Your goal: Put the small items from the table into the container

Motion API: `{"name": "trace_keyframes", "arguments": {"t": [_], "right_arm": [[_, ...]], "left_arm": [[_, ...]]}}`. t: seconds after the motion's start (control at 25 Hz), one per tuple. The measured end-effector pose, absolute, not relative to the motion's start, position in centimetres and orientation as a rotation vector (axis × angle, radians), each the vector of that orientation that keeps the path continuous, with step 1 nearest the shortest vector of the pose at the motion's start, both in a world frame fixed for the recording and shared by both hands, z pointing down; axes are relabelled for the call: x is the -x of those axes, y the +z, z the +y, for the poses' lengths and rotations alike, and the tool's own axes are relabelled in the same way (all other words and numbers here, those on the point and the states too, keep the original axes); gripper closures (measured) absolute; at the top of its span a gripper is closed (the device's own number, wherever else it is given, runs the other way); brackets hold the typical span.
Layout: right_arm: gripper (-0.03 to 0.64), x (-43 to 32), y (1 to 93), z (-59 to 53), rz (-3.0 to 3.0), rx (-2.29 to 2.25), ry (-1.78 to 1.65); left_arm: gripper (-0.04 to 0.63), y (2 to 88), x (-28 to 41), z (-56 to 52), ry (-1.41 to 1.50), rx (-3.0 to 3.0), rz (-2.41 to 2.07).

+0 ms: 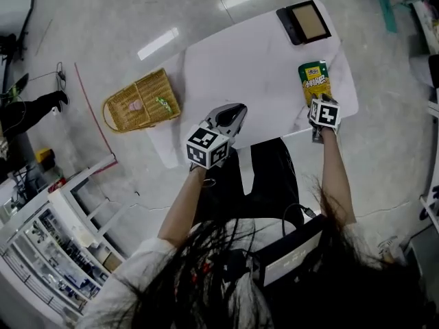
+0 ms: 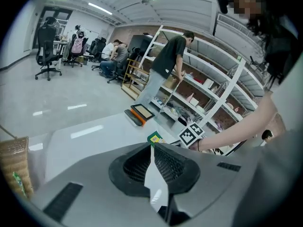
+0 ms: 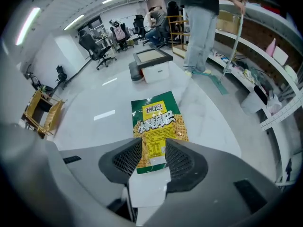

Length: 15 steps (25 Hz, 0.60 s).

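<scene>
A green and yellow snack packet (image 1: 315, 79) lies flat near the right edge of the white table (image 1: 254, 67). My right gripper (image 1: 319, 103) points steeply down at the packet's near end. In the right gripper view the packet (image 3: 157, 122) runs away from me, and its near end lies between the pads of the right gripper (image 3: 154, 148), which stands open. My left gripper (image 1: 235, 112) hovers over the table's near edge, shut and empty (image 2: 151, 151). A wicker basket (image 1: 140, 102) stands on the floor left of the table, holding a pink and a green item.
A black-framed tray (image 1: 305, 21) sits at the table's far corner. White shelving (image 1: 62, 252) stands at the lower left. In the left gripper view a person (image 2: 165, 63) stands at the shelf racks beyond the table, and office chairs (image 2: 47, 51) stand farther back.
</scene>
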State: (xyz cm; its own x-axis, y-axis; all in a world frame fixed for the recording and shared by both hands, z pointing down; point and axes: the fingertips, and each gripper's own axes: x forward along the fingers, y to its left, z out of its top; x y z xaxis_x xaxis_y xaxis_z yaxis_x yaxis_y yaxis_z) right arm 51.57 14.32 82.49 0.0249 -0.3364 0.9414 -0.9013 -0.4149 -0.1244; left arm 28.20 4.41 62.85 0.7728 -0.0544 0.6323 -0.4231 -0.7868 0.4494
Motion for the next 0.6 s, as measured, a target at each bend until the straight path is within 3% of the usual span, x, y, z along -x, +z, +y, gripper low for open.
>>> {"name": "trace_keyframes", "arguments": {"t": [0.4, 0.6], "right_arm": [[0.474, -51.6, 85.5, 14.6, -1.245, -1.599, 1.242], [0.574, -51.6, 85.3, 15.1, -1.281, -1.535, 1.259]], "left_arm": [[0.58, 64.2, -30.9, 3.4, 0.84, -2.385, -0.295], [0.58, 63.9, -31.0, 3.2, 0.84, -2.391, -0.29]]}}
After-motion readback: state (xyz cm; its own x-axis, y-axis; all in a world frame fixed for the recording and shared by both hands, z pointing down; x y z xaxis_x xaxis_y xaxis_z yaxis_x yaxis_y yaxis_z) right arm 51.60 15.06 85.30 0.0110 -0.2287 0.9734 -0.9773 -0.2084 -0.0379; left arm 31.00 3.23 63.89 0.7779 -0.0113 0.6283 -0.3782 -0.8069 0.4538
